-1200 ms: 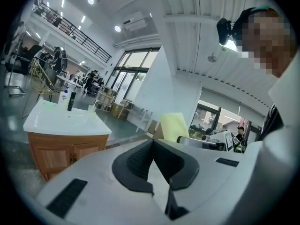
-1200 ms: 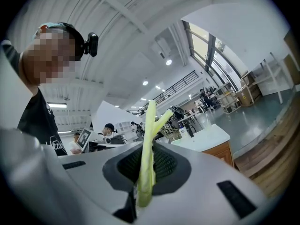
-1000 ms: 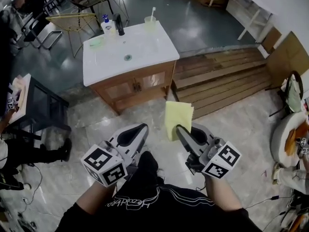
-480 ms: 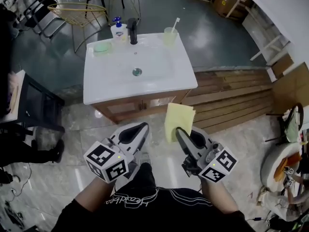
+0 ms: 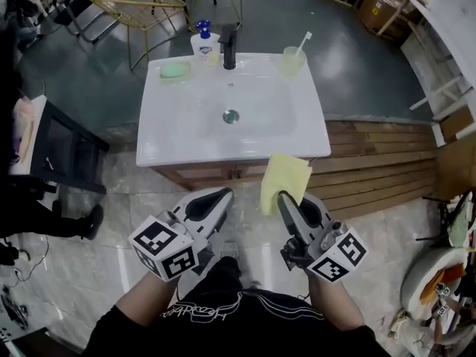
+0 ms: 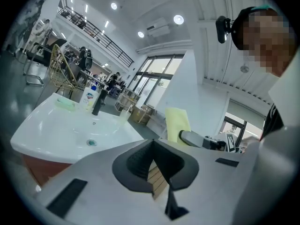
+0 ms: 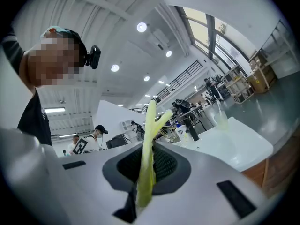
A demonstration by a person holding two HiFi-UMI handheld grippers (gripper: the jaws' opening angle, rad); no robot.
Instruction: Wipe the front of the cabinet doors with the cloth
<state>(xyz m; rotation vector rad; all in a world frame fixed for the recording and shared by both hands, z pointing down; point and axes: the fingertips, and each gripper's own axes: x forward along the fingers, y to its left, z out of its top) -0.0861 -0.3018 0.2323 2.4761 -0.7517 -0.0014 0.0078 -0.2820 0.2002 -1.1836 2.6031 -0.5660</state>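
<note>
A yellow cloth (image 5: 282,179) stands up from my right gripper (image 5: 284,198), which is shut on it; in the right gripper view the cloth (image 7: 147,158) is pinched edge-on between the jaws. My left gripper (image 5: 217,197) is shut and empty, level with the right one. Both hang in front of a wooden vanity cabinet (image 5: 216,174) under a white sink top (image 5: 230,117). From the head view only a thin strip of the cabinet front shows below the top; the doors are mostly hidden. The left gripper view shows the sink top (image 6: 70,128) and the cloth (image 6: 177,123) to its right.
On the sink top stand a black tap (image 5: 228,47), a soap bottle (image 5: 203,42), a green soap dish (image 5: 174,71) and a cup with a toothbrush (image 5: 293,59). A black side table (image 5: 67,151) stands left, wooden planks (image 5: 387,162) lie right, a yellow wire chair (image 5: 141,10) behind.
The view has closed in on the vanity, which now sits lower and more central; the cabinet front has slid almost out of sight under the sink top. Both grippers keep their hold and spacing.
</note>
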